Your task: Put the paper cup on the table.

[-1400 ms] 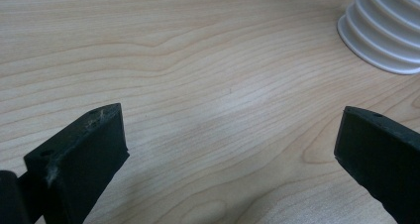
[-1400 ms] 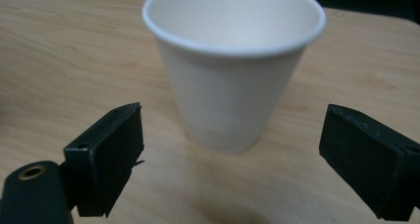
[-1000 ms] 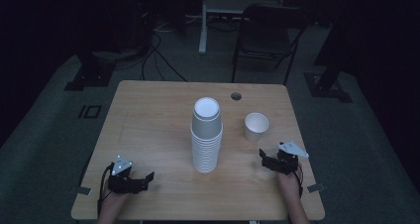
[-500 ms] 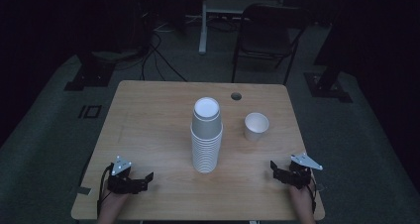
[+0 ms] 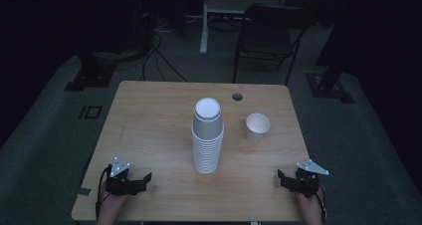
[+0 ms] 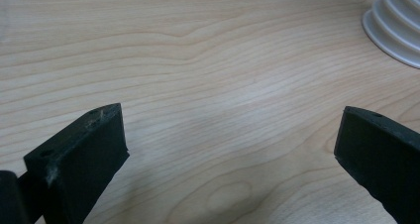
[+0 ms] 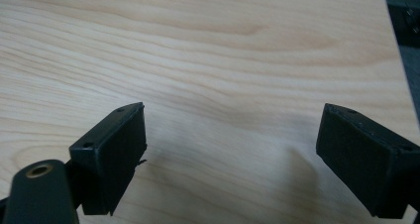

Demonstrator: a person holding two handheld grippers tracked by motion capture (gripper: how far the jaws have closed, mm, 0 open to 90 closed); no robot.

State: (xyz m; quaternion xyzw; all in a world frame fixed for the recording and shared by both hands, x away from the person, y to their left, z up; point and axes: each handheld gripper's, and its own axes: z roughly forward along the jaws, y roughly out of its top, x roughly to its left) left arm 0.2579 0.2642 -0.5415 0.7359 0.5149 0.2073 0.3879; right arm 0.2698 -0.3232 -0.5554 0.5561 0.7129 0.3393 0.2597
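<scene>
Cups are the likely business here: a tall stack of cups (image 5: 207, 138) stands upside down at the middle of the table (image 5: 149, 115), and a single cup (image 5: 258, 127) sits upright just to its right, apart from it. The stack looks top-heavy, so a sideways knock or a grip low on it could tip it over. Pinching the single cup too hard could crush its thin wall. Both hands rest near the table's front edge. The left gripper (image 5: 143, 180) and right gripper (image 5: 281, 177) lie low, jaws spread wide, holding nothing.
</scene>
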